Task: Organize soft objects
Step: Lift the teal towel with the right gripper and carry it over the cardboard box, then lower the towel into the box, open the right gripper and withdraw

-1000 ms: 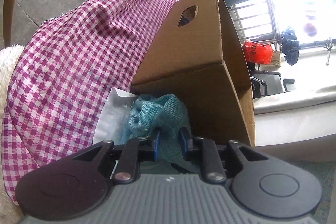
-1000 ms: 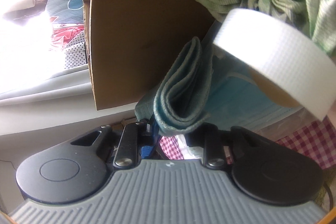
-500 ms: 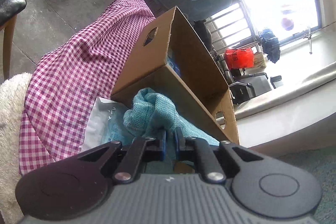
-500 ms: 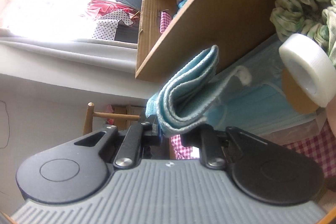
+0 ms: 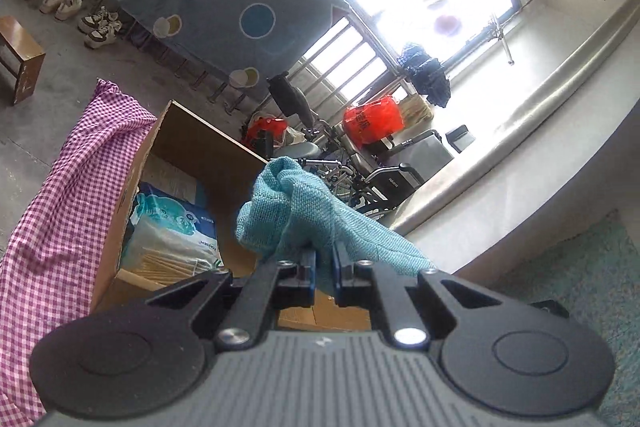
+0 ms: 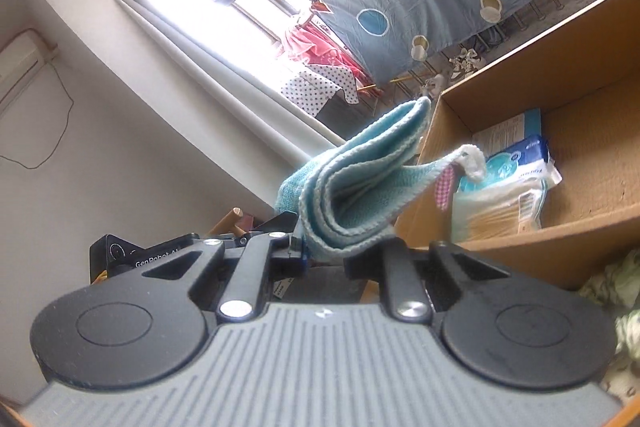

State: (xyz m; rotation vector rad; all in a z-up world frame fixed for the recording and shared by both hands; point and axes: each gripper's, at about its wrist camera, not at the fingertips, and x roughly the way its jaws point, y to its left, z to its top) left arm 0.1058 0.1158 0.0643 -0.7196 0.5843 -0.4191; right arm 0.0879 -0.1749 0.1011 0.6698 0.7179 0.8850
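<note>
Between the left gripper (image 5: 324, 269) pads, a bunched end of the teal towel (image 5: 296, 207) is pinched, jaws nearly closed on it; the bunch rises ahead of the fingers. Right gripper (image 6: 326, 253) is clamped on the folded end of the same towel (image 6: 352, 183), jaws closed down to the stack of layers, fold edges fanning up and away. Looks like a two-point hold so the fold doesn't fall open while the towel is carried. Both ends are in the air, clear of the table, over the near edge of the cardboard box (image 5: 188, 151). Box is open at the top and sits on the pink checked cloth (image 5: 60, 211); inside it a plastic pack of tissue or pads (image 5: 172, 231) lies against the left wall, floor beside it bare. My read: the towel is meant to go into that free space. A green-white crumpled cloth (image 6: 616, 291) lies outside the box on the right, probably still to sort.
</note>
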